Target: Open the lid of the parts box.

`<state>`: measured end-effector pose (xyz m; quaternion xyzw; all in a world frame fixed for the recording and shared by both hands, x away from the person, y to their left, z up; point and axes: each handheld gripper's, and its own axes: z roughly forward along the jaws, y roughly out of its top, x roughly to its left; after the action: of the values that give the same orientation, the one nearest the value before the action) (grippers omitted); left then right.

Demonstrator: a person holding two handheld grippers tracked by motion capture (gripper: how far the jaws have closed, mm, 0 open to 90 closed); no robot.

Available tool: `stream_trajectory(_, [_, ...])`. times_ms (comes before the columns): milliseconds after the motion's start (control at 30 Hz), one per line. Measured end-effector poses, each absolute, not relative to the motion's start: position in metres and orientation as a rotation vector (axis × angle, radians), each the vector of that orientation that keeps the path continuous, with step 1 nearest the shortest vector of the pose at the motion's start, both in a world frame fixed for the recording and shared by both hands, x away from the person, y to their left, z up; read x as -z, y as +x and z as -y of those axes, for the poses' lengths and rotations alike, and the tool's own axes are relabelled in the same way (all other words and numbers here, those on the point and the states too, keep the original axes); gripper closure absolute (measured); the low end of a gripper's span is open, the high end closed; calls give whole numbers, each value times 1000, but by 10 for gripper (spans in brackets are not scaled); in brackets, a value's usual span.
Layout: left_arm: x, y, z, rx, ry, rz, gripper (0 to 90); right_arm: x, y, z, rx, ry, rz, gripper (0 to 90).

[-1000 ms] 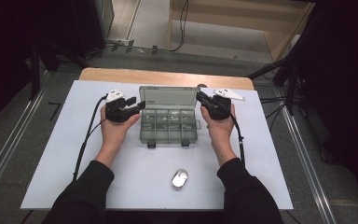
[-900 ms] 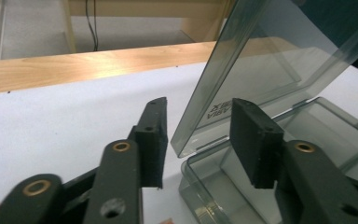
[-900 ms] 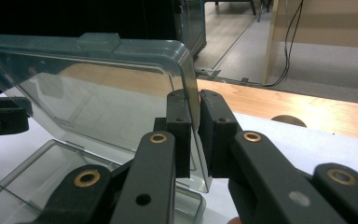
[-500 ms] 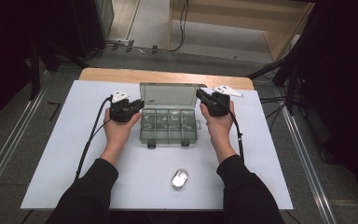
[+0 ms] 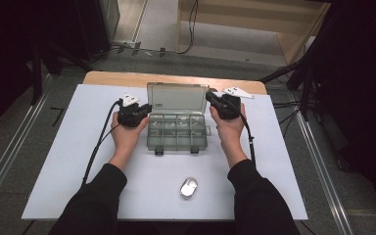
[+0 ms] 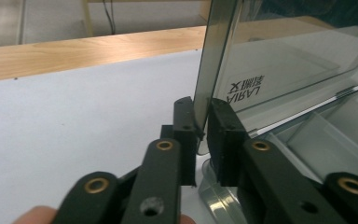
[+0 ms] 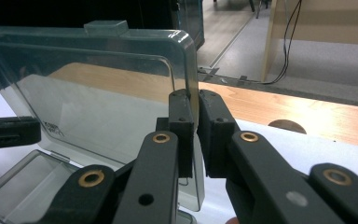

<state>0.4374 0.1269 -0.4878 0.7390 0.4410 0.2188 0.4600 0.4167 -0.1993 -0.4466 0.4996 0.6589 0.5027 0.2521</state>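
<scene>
Smoky clear plastic is what I have on both sides: the lid (image 5: 177,97) of the compartment box (image 5: 177,132) stands raised, and I've got each side edge of it pinched. My left gripper (image 6: 200,135) is clamped on the lid's left edge, jaws pressed to either face of the thin panel, and my right gripper (image 7: 195,122) is clamped the same way on the right edge. From the high view I see the box sitting near the far middle of the white table (image 5: 68,147), its divided tray lying flat and the lid tilted up from the hinge at the back, with my left gripper (image 5: 136,111) and right gripper (image 5: 221,104) flanking it. So I judge the lid to be partway through its swing; whether I'm opening or closing it I can't read from this alone. The two front latches (image 5: 159,151) hang free on the tray's near edge, so nothing is fastened. The compartments seem to hold small pale bits, though they're too faint for me to name. A small shiny metal object (image 5: 189,188) lies on the table well nearer to me, untouched. What's left, as I see it, is carrying the lid to the end of its travel and releasing both edges.
</scene>
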Motion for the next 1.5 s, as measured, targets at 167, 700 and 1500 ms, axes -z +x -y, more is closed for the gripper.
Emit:
stream_trajectory(167, [487, 439, -124, -565, 1838, -1088, 850, 452, 423, 200, -1377, 1387, -1796, 802])
stream_trajectory(700, [487, 449, -128, -458, 1803, -1137, 853, 493, 431, 197, -1384, 1523, -1811, 771])
stream_trajectory(1500, [494, 460, -133, -314, 1733, -1230, 833, 514, 439, 200, -1427, 1667, -1813, 791])
